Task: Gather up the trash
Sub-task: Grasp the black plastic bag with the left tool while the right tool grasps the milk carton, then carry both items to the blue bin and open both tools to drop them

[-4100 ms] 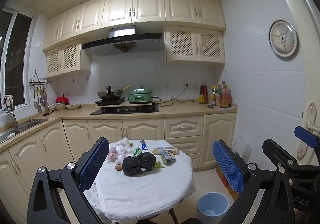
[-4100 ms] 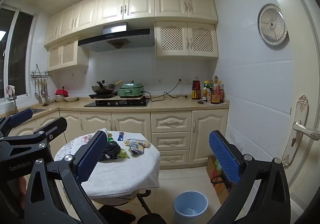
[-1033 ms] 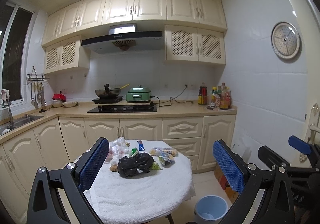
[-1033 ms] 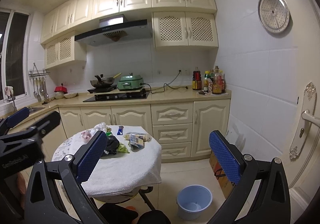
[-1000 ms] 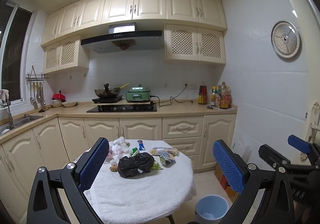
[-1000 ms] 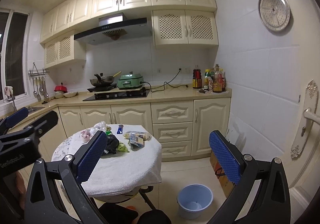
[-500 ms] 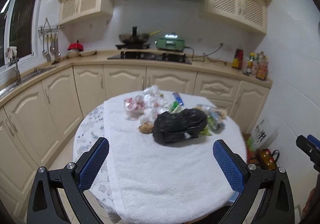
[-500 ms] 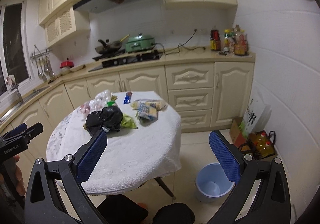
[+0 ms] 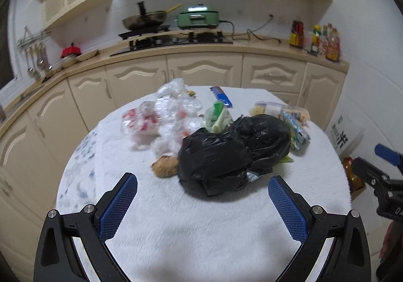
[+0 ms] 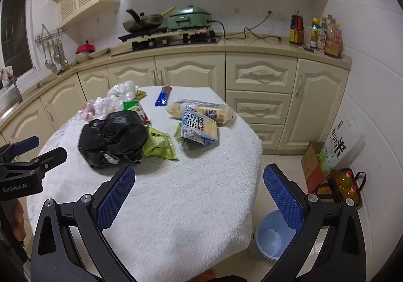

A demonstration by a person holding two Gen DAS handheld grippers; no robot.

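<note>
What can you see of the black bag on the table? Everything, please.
The black bag is thin, glossy plastic, crumpled into a lumpy bundle and lying on the white fluffy cloth over the round table. No opening or handles show. A green wrapper pokes out from under its right side, clear plastic bags crowd behind it, and a small brown lump sits against its left edge. Neither gripper touches it; the left gripper, jaws wide, faces it.

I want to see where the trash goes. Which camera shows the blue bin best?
The right wrist view. There the blue bin stands on the floor beside the table, open and looking empty, partly behind one of the right gripper's fingers. The left wrist view does not show it at all.
</note>
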